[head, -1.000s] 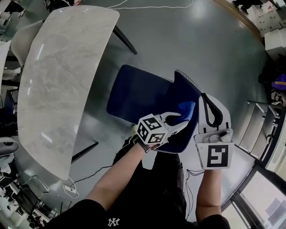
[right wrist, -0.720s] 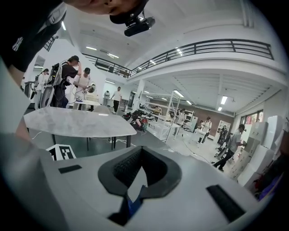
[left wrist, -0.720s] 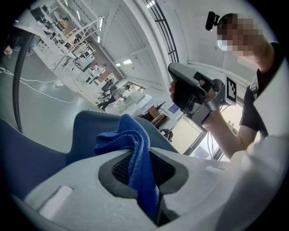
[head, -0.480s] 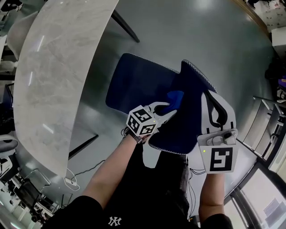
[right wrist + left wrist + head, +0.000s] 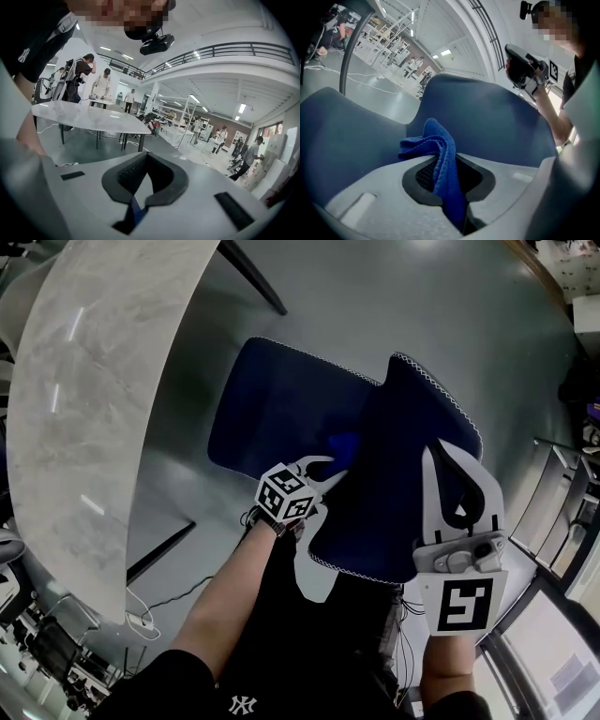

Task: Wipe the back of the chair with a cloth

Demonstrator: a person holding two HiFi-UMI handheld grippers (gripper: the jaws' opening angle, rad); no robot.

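The blue chair shows its seat (image 5: 272,404) and its backrest (image 5: 408,465) from above. A blue cloth (image 5: 343,444) is pressed on the backrest's front face, low down by the seat, with my left gripper (image 5: 328,465) shut on it. In the left gripper view the cloth (image 5: 443,157) hangs folded between the jaws, against the backrest (image 5: 487,117). My right gripper (image 5: 446,465) is shut on the backrest's top edge; a strip of that blue edge (image 5: 136,206) shows in the right gripper (image 5: 140,197).
A long marble table (image 5: 94,381) curves along the left, with its dark legs (image 5: 251,277) near the chair. A cable and a power strip (image 5: 141,620) lie on the grey floor. Metal racks (image 5: 562,512) stand at the right. People stand far off behind the table (image 5: 89,115).
My left gripper has slid the cloth down the backrest's front face toward the seat. The right gripper has kept its hold on the top edge.
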